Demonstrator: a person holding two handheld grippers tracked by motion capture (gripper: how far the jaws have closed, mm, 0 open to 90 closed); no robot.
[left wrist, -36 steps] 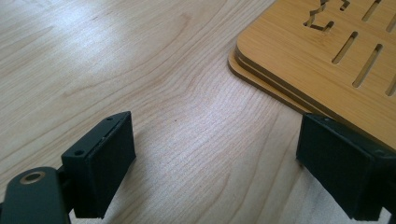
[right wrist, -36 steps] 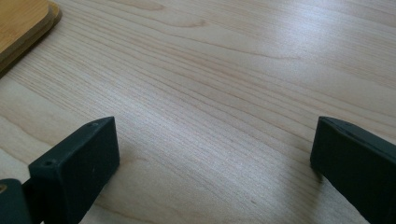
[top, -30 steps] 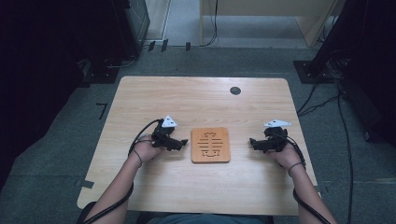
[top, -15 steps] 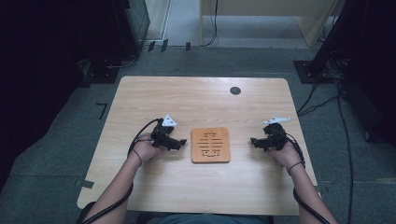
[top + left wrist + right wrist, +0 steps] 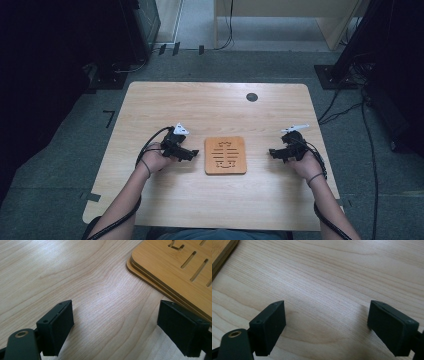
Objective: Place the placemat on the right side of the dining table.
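A square wooden board [image 5: 225,155] with slots cut through it lies at the table's middle; in the left gripper view it proves to be a stack of thin boards [image 5: 175,267]. My left gripper [image 5: 192,154] rests just left of it, pointing at its edge, open, with bare table between the jaws [image 5: 116,312]. My right gripper [image 5: 272,152] sits a short way right of the board, pointing toward it, open over bare wood [image 5: 327,310]. A corner of the board [image 5: 219,252] shows far off. Both pairs of jaws have just closed slightly, with nothing between them.
The light wooden table [image 5: 200,110] has a round black cable hole [image 5: 252,97] near its far edge. Dark equipment stands and cables [image 5: 350,100] line the floor to the left, right and behind.
The right gripper has tipped slightly in the hand. The left hand and the wooden board have kept their places.
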